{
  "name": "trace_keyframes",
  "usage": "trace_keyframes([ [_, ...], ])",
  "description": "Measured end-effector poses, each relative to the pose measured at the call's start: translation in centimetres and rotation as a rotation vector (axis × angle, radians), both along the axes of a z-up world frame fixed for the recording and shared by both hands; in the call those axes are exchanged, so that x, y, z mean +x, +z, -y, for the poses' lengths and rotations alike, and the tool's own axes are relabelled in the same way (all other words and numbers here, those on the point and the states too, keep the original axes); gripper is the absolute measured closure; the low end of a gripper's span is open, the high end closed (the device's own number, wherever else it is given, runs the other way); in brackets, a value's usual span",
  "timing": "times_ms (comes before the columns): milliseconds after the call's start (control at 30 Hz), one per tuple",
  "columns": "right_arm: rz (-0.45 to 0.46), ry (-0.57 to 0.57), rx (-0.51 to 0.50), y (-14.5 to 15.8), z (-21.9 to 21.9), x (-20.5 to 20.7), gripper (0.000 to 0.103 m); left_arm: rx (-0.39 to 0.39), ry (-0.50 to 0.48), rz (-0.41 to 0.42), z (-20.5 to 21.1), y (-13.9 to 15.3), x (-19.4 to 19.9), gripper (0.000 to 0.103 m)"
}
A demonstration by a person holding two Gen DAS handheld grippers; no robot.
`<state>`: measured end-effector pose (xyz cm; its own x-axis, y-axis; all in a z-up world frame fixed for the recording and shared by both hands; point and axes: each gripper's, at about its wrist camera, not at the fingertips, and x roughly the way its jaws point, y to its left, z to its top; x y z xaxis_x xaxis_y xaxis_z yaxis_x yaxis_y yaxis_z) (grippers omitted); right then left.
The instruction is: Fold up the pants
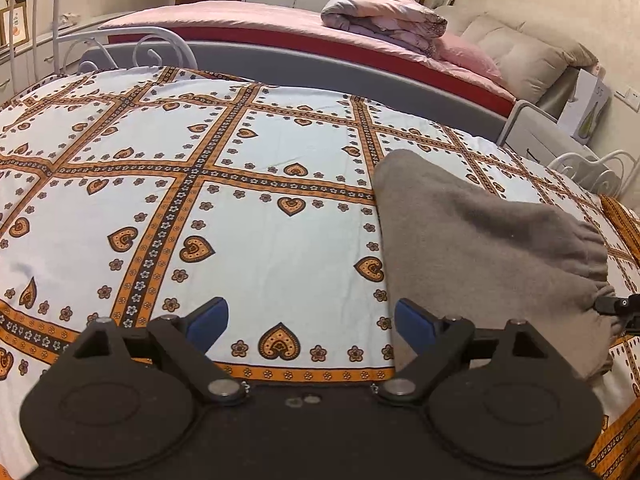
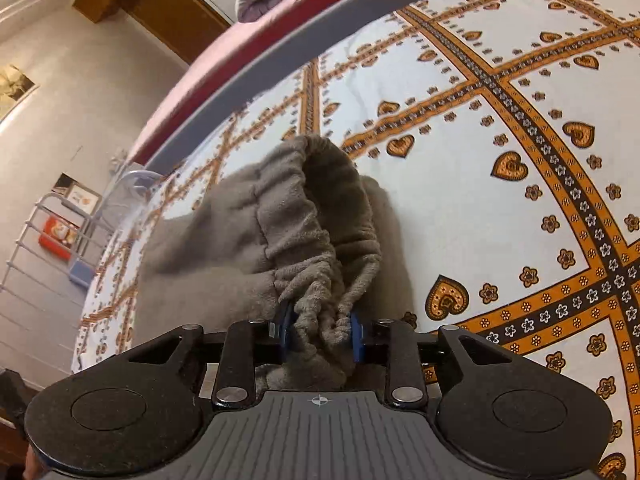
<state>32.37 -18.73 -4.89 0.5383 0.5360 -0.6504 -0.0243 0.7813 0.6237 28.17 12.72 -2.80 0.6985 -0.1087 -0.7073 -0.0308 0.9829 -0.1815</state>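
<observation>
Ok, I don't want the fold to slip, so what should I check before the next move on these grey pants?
1. Right claw clamped on the waistband: ok.
2. Left claw open, nothing between its fingers: ok.
3. Left claw over the grey pants: not ok, it sits over bare bedsheet beside them.
4. Pants lying flat: not ok, waistband bunched.
5. Leg ends placed neatly: cannot tell, out of view.

Your right claw [image 2: 320, 336] pinches the bunched elastic waistband of the grey pants [image 2: 304, 232]. They lie on the heart-patterned bedsheet [image 2: 500, 120].
</observation>
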Motion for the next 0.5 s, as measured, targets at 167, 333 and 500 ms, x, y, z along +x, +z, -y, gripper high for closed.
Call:
trace_keyframes([
  [167, 0.018, 0.028, -0.07, -0.1, -0.4, 0.0, 0.069, 0.005, -0.007, 0.001, 0.7, 0.0, 0.3, 0.019],
  [333, 0.013, -0.044, -0.002, 0.7, 1.3, -0.6, 0.062, 0.027, -0.033, 0.019, 1.3, 0.3, 0.1, 0.018],
  [500, 0.264, -0.061, -0.105, 4.8, 1.0, -2.4, 0.062, 0.023, 0.003, 0.034, 2.1, 0.7, 0.8, 0.018],
])
